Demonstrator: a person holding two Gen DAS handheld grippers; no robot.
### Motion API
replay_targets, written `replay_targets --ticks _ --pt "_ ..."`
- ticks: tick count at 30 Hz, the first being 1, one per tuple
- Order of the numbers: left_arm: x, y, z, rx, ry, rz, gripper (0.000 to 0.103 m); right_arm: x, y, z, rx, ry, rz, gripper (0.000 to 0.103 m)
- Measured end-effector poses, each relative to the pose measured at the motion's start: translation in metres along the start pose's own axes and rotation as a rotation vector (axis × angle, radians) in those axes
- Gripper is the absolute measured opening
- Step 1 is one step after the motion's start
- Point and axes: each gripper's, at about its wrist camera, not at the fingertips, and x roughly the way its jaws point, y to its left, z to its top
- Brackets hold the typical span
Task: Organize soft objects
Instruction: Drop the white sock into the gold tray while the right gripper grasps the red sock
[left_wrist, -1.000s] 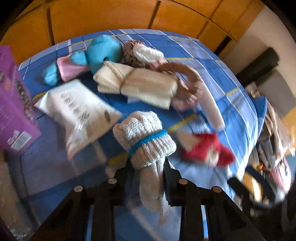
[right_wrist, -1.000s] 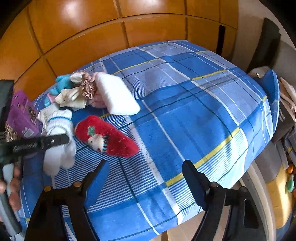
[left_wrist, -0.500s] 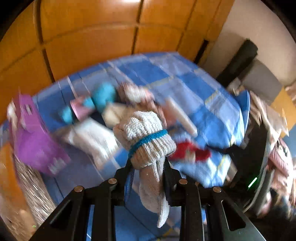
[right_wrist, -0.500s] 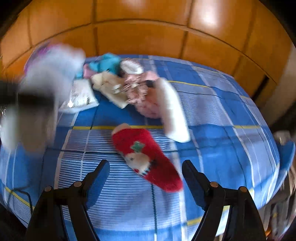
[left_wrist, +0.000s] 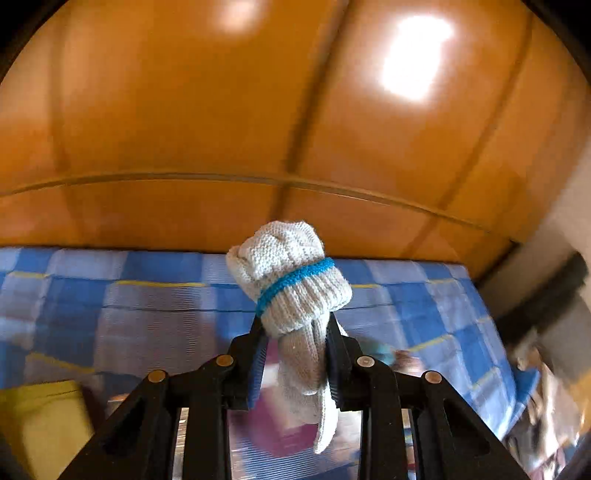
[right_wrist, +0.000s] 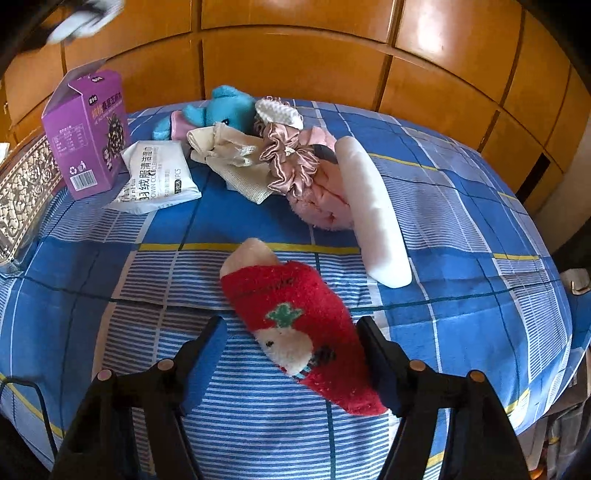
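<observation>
**Glove lifted clear, right tongs now over the red sock**

The bed (right_wrist: 461, 229) under its blue plaid cover carries the remaining soft things. In the last second the left wrist view swung from the pile up to the orange wardrobe panels (left_wrist: 258, 110), so the carried item has left the bed surface. The right tongs (right_wrist: 291, 343), which hung open over bare cover, now stand open astride the red sock (right_wrist: 295, 332), not yet gripping it. The left tongs (left_wrist: 295, 343) are clamped on the white knit glove (left_wrist: 291, 280) with its blue band, held aloft. 1 item is in transit; the sock looks next
</observation>
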Motion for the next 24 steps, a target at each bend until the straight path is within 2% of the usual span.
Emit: replay_targets --ticks 4,9,13,16,19,24 --pt "-0.038 0.064 -0.025 -0.039 -0.040 0.101 0.028 0.002 -0.002 0.001 0.015 -0.005 0.001 0.074" --pt "-0.092 0.149 -0.086 -0.138 -0.082 0.196 0.028 0.003 0.000 0.002 0.018 0.009 -0.014 0.074" --pt "-0.114 0.200 -0.132 -0.207 -0.066 0.272 0.029 0.003 0.002 0.002 0.031 -0.003 -0.035 0.074" --pt "-0.106 0.227 -0.162 -0.234 -0.013 0.314 0.029 0.002 0.006 0.001 0.033 -0.011 -0.052 0.073" --pt "-0.085 0.246 -0.184 -0.279 0.046 0.309 0.029 0.000 0.010 0.001 0.028 -0.016 -0.067 0.069" --pt "-0.050 0.249 -0.192 -0.308 0.097 0.303 0.031 -0.003 0.020 0.001 0.000 -0.009 -0.084 0.051"
